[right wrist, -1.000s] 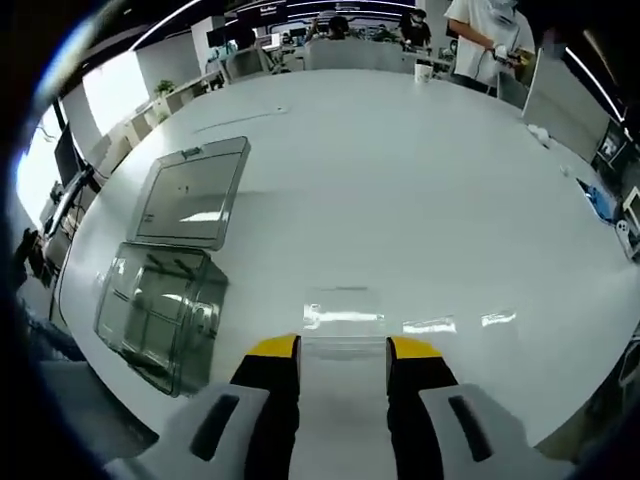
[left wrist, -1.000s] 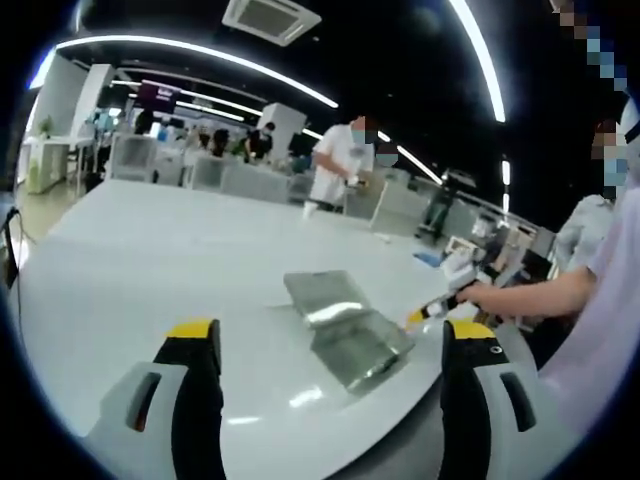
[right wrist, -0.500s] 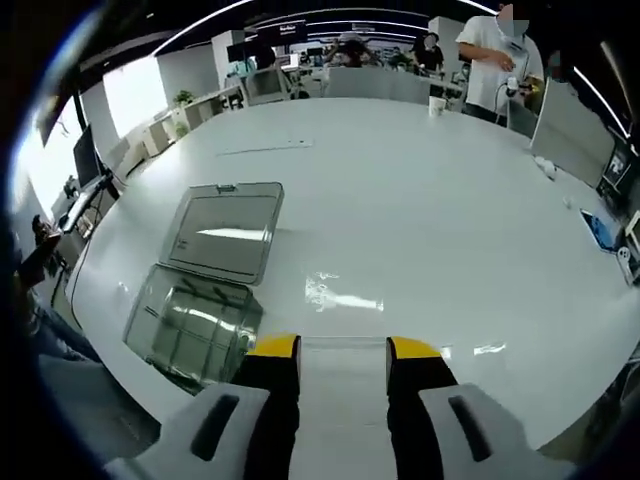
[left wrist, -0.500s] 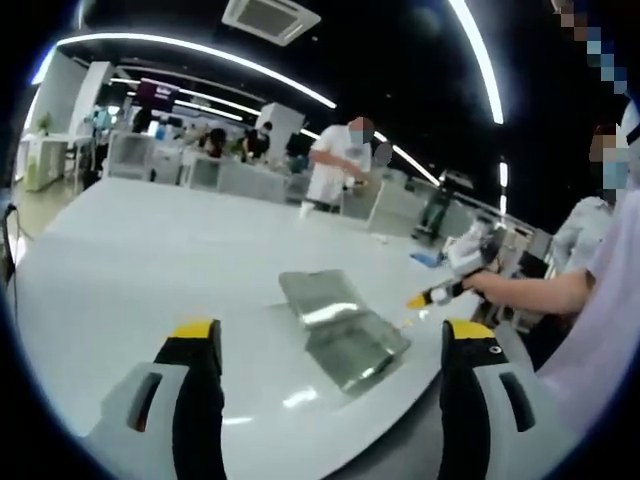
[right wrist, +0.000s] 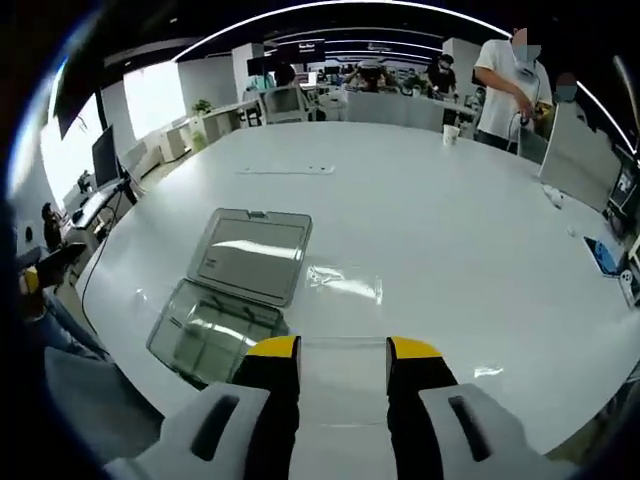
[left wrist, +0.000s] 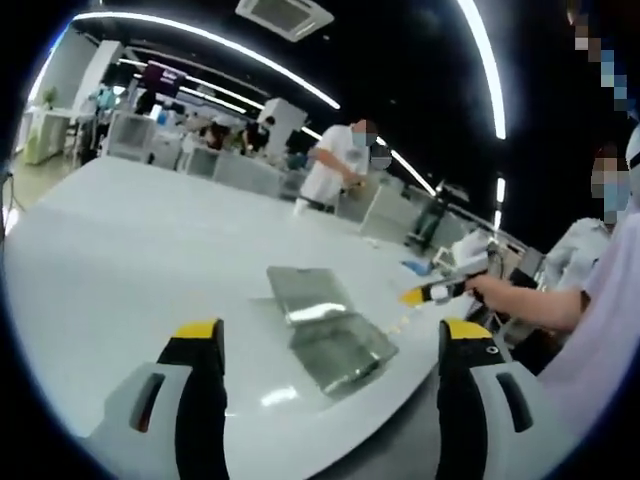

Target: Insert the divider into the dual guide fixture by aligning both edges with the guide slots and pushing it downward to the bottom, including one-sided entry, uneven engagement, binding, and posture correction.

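— What's around on the white table point(right wrist: 480, 230)?

— A paper cup point(right wrist: 452, 134) at the far edge beside a standing person point(right wrist: 505, 85), a thin strip point(right wrist: 285, 170) lying flat, and a clear plastic sheet point(right wrist: 345, 283) just beside the box.

— And the fixture?

— A clear box point(right wrist: 215, 335) near the near-left edge, its hinged lid point(right wrist: 255, 255) flat open behind it.

— The grippers?

— The right gripper point(right wrist: 342, 350) pinches a clear divider point(right wrist: 342, 385) between narrow jaws. The left gripper point(left wrist: 325, 335) is spread wide, empty.
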The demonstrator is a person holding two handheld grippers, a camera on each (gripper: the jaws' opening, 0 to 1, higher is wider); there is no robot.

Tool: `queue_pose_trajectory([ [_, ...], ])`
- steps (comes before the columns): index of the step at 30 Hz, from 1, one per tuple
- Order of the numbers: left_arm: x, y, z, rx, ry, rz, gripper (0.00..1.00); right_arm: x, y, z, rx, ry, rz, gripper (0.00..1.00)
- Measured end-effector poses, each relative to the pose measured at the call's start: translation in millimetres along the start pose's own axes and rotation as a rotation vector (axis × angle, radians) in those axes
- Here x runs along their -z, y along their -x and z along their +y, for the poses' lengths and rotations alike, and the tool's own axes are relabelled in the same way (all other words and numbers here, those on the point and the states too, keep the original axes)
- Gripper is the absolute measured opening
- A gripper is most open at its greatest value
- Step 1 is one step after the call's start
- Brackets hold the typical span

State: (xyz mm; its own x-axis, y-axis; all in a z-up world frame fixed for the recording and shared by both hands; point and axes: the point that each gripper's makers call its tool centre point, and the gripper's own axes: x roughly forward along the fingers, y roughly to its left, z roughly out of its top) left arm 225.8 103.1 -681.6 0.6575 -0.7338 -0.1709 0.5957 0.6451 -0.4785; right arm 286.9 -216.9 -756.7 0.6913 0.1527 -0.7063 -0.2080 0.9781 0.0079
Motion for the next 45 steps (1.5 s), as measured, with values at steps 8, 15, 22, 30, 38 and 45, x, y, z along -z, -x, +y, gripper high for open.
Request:
queue_pose_trajectory([
  [8, 2.1, -23.5, -13.0, 0.059, 0.074, -0.007, 0.79, -13.0, 8.1, 13.3, -0.017, 0.051, -0.036, 0.29],
  [15, 13.0, -49.0, -28.2, 0.121, 0.163, 0.027, 0.68, -17.8, 15.8, 24.3, -0.042, 0.08, -0.06, 0.29],
  [22, 14.1, -68.9, -42.3, 0.169, 0.266, 0.014, 0.63, -21.0, 27.2, 39.8, -0.074, 0.119, -0.085, 0.29],
  [30, 17.8, -88.9, -53.6, 0.21, 0.312, 0.033, 0.6, -26.5, 35.6, 51.9, -0.093, 0.156, -0.107, 0.29],
  [38, 19.2, -106.3, -60.9, 0.23, 0.393, 0.036, 0.5, -28.9, 44.4, 72.9, -0.127, 0.198, -0.129, 0.29],
  [45, 22.1, -124.3, -72.7, 0.255, 0.457, 0.058, 0.42, -31.2, 52.3, 88.6, -0.157, 0.22, -0.146, 0.29],
])
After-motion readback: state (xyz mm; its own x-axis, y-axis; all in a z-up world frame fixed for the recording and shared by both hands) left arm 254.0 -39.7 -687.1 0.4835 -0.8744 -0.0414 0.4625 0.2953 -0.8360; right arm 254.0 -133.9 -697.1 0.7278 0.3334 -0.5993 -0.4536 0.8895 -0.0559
